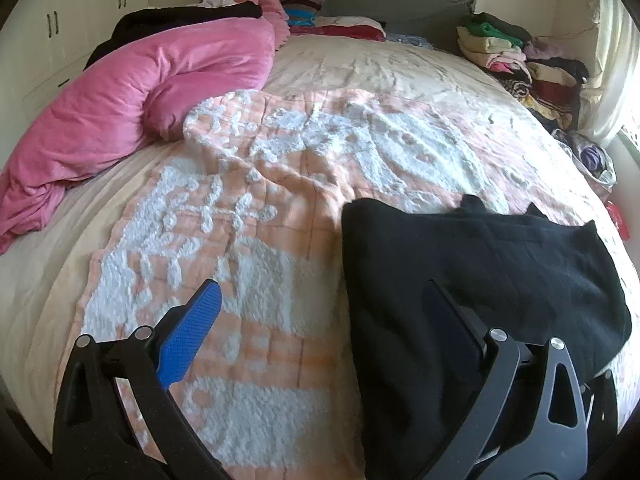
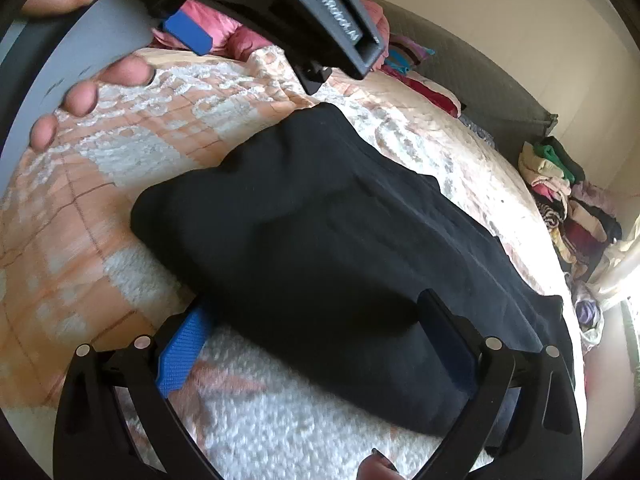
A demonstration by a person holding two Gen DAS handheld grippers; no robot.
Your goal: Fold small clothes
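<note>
the black garment [image 2: 320, 240] is lying doubled over near the bed's [image 1: 360, 68] front edge, flattened for another fold. the right gripper [image 2: 316, 340] is straddling its near end, spread wide. the left gripper [image 1: 324, 328] is hanging spread over its left edge, pinching nothing.

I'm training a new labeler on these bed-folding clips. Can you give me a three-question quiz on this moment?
1. True or false: the left claw is open.
2. What lies nearest the black garment? A) the pink duvet B) the orange-and-white blanket C) the folded clothes pile
3. Fill in: the right claw has its pads either side of the garment's near ____.

Key: 1 true; 2 B, the garment lies on it; 3 edge.
</note>
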